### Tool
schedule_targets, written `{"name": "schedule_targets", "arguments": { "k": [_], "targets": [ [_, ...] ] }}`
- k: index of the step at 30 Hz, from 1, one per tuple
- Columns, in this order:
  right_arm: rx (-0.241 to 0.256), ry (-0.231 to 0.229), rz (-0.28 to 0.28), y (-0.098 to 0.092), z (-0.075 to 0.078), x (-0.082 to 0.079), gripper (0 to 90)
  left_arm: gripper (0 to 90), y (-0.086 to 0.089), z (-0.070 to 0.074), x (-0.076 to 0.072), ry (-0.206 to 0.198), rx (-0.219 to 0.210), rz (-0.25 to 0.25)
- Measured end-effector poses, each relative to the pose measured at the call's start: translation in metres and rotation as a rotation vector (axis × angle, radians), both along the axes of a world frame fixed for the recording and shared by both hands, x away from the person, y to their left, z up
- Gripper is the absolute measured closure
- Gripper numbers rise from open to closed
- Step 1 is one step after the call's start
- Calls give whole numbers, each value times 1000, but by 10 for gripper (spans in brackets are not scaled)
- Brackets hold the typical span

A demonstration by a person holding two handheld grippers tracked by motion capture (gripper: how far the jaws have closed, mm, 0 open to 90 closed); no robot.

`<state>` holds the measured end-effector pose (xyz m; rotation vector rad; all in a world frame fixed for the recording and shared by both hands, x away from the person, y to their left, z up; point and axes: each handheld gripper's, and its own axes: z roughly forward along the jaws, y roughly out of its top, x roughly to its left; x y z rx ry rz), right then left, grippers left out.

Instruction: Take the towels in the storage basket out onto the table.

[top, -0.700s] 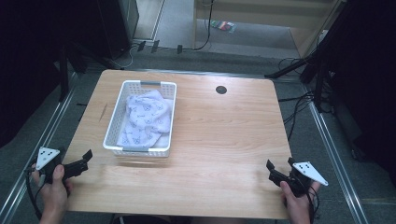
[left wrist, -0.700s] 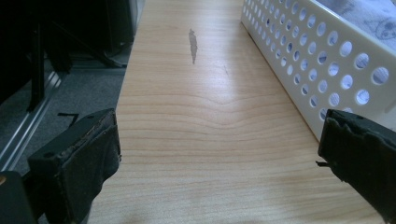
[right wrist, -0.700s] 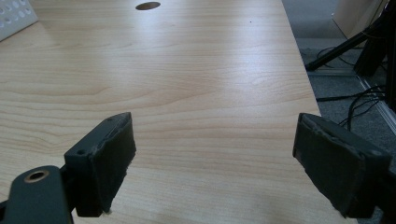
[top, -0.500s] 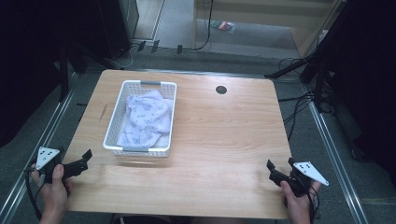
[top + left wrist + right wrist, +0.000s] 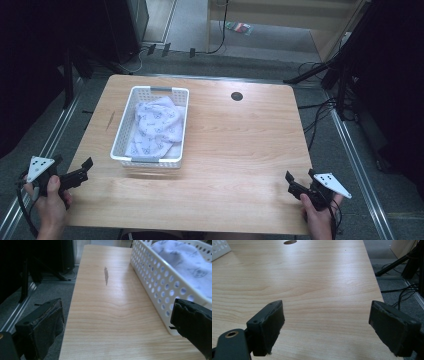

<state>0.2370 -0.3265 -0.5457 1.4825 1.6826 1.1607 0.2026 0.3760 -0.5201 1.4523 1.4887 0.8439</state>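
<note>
White basket [image 5: 150, 125] with cloth [image 5: 155, 125] just beside left gripper [image 5: 82, 172] fingers, both grippers wide open, empty

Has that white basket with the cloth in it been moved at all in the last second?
No. The basket sits at the same spot on the table, level with the dark round hole to its right as before.

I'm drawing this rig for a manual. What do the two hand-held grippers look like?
Both are black. The left hand-held gripper and the right hand-held gripper each carry a pale grey three-cornered plate with dark dots on top. Each has two blocky black jaws faced with worn dark padding, seen in the gripper views. A black cable trails from each. No sleeves show at the wrists.
</note>
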Motion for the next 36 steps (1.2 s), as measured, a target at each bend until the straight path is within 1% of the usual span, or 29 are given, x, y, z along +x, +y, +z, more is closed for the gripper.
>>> {"name": "schedule_targets", "arguments": {
  "k": [1,2,3,4,5,6,7,8,9,10,11,12,13,17,18,19,21,22,23,25,26,27,28,29,31,33,36],
  "targets": [
    [-1,0,1,0,0,0,134,0,0,0,0,0,0,0],
    [-2,0,2,0,0,0,133,0,-2,5,1,2,3,-1],
    [-3,1,3,0,0,0,133,0,-2,5,1,2,3,-1],
    [-3,1,3,0,0,0,134,0,-4,10,1,-1,1,-8],
    [-4,-1,5,0,0,0,134,0,-4,10,1,-1,1,-8],
    [-5,0,4,0,0,0,134,0,-6,15,3,-1,3,-20],
    [-5,0,4,0,0,0,134,0,-6,15,3,-1,3,-20],
    [-6,0,5,0,0,0,133,0,-10,21,4,-3,-2,-29],
    [-6,0,5,0,0,0,134,0,-10,21,4,-3,-2,-29],
    [-7,-1,6,0,0,0,134,0,-14,26,6,-6,0,-42],
    [-7,0,5,1,0,0,134,0,-14,26,6,-6,0,-42],
    [-8,0,5,1,0,0,134,0,-19,32,8,-6,0,-55],
    [-8,0,5,1,0,0,134,0,-19,32,8,-6,0,-55],
    [-7,-1,5,1,0,0,134,0,-28,44,14,-1,7,-79],
    [-8,0,6,1,0,0,134,0,-32,48,17,0,16,-88],
    [-8,0,6,1,0,0,134,0,-32,48,17,0,16,-88],
    [-10,2,6,1,0,0,134,0,-37,54,22,7,17,-98],
    [-10,4,6,1,0,0,134,0,-40,58,26,12,13,-106],
    [-12,4,6,1,0,0,135,0,-42,61,29,15,8,-111],
    [-17,0,8,1,0,0,134,0,-44,63,31,18,11,-115],
    [-16,1,9,2,0,0,134,0,-49,67,36,23,12,-127],
    [-16,1,9,2,0,0,134,0,-49,67,36,23,12,-127],
    [-16,0,10,2,0,0,134,0,-54,70,41,18,14,-134],
    [-16,0,10,2,0,0,134,0,-54,70,41,18,14,-134],
    [-16,-2,12,1,0,0,134,0,-59,74,45,20,16,-147],
    [-14,-1,11,2,0,0,134,0,-68,76,54,32,17,-167],
    [-15,-4,11,2,0,-1,134,0,-77,76,62,42,22,-177]
  ]
}}
